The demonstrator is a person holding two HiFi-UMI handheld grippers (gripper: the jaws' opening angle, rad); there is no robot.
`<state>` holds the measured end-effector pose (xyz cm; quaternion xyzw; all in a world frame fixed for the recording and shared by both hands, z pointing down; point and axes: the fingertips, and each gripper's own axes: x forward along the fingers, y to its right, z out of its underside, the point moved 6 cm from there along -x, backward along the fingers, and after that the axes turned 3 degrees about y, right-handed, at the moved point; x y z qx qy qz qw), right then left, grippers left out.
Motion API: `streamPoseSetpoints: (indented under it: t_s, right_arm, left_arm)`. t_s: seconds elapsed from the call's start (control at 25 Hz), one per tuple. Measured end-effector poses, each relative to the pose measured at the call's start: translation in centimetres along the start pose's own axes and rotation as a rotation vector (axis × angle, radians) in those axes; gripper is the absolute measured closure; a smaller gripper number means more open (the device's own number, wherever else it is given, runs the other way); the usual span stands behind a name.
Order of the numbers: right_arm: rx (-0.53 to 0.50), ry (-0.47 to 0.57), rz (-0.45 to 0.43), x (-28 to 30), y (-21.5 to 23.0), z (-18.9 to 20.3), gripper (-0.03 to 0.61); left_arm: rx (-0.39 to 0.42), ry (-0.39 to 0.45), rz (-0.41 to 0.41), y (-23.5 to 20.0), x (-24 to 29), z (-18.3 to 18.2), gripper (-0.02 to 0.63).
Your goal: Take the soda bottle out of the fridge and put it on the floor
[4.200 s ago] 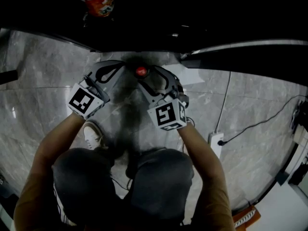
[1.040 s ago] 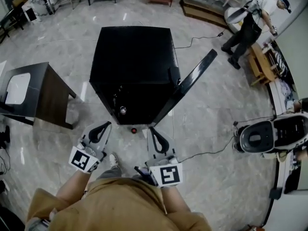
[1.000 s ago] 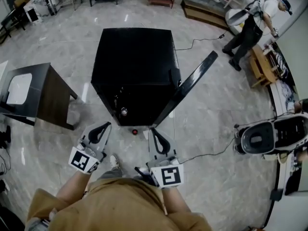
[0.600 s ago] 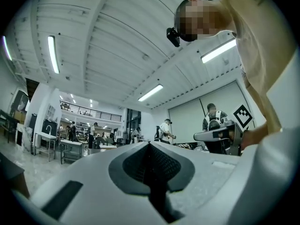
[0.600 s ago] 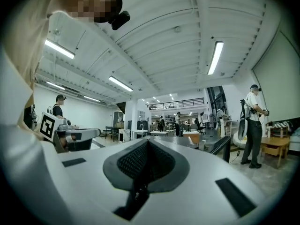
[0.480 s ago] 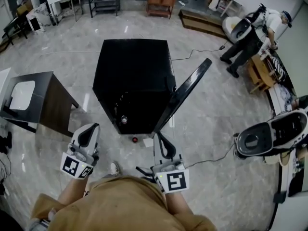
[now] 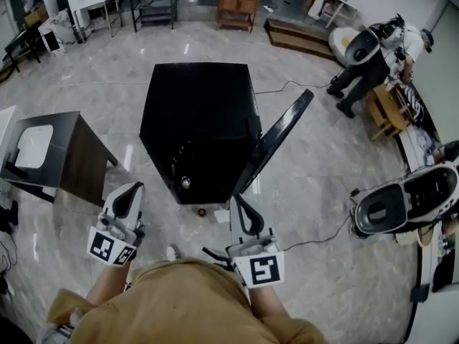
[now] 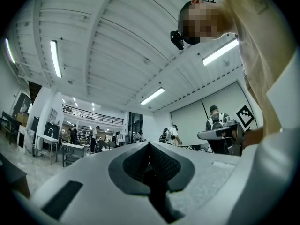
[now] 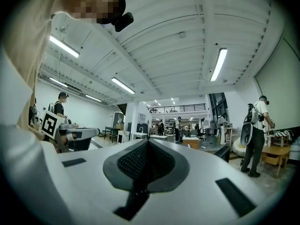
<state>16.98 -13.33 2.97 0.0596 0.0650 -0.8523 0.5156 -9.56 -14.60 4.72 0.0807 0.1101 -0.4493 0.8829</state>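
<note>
The soda bottle (image 7: 201,211) stands on the floor just in front of the black fridge (image 7: 195,113); from above only its red cap shows. The fridge door (image 7: 276,138) hangs open to the right. A round can top (image 7: 186,183) shows inside the fridge's open front. My left gripper (image 7: 133,190) is held left of the bottle and my right gripper (image 7: 236,201) right of it, both apart from it. Both are shut and empty. In the left gripper view the left gripper (image 8: 150,146) points up into the hall; so does the right gripper (image 9: 147,144) in its own view.
A dark side table (image 7: 68,156) stands left of the fridge. A cable (image 7: 315,236) runs over the marble floor at the right, toward a white and black machine (image 7: 401,206). A person (image 7: 369,56) stands at the far right. Benches line the back wall.
The person has stood up from a crouch over the bottle. In the last second both grippers drew back from the fridge, the left one further left. The bottle stays on the floor.
</note>
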Motion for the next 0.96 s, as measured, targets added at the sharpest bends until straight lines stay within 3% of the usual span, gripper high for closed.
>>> streamPoseSetpoints:
  t_s: [0.52,0.96]
  right_arm:
    - [-0.017,0.014,0.024,1.3,-0.7,-1.1,0.578]
    - [-0.028,-0.004,0.079,2.1,2.2,-1.1,0.578]
  left_arm:
    - [0.003,0.019,0.027,-1.6,1.1,-1.1,0.612]
    - [-0.015,0.031,0.058,-1.7,4.7,-0.4,0.614]
